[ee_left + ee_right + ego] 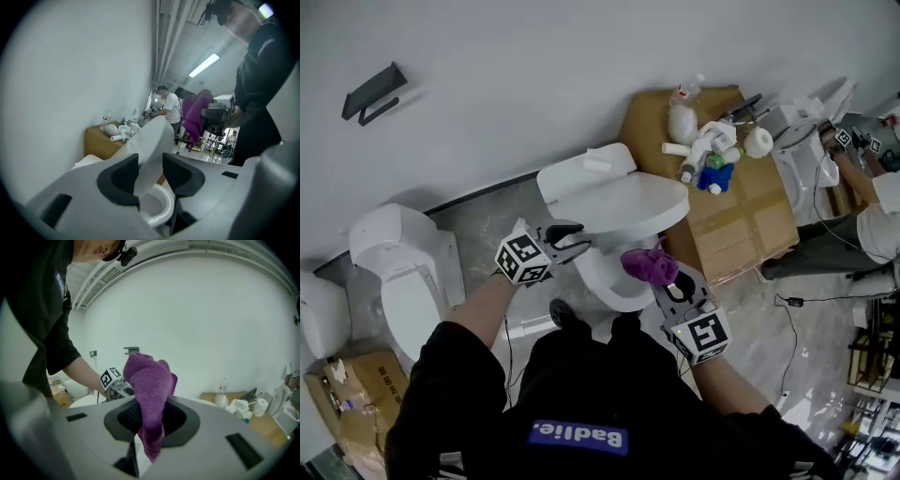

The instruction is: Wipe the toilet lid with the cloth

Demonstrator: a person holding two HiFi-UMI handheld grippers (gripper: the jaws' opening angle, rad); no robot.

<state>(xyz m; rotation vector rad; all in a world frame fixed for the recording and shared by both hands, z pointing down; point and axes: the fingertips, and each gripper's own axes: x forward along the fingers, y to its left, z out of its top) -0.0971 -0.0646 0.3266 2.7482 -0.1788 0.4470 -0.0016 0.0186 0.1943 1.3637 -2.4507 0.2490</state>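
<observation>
Cloth [149, 380] sits bunched and clamped between the jaws of my right gripper [667, 284], held just off the lid's [623, 202] front edge, ready to wipe; my left gripper [579, 239] pinches the lid's left edge, jaws fairly wide round it, I judge to steady it, tilted above the bowl [614, 291].

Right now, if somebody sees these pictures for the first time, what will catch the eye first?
The bright purple cloth stands out, clamped in the right gripper near the toilet bowl. Next comes the white toilet lid, half raised, its edge gripped by the left gripper. Behind, a cardboard box by the wall carries bottles and a paper roll.
</observation>
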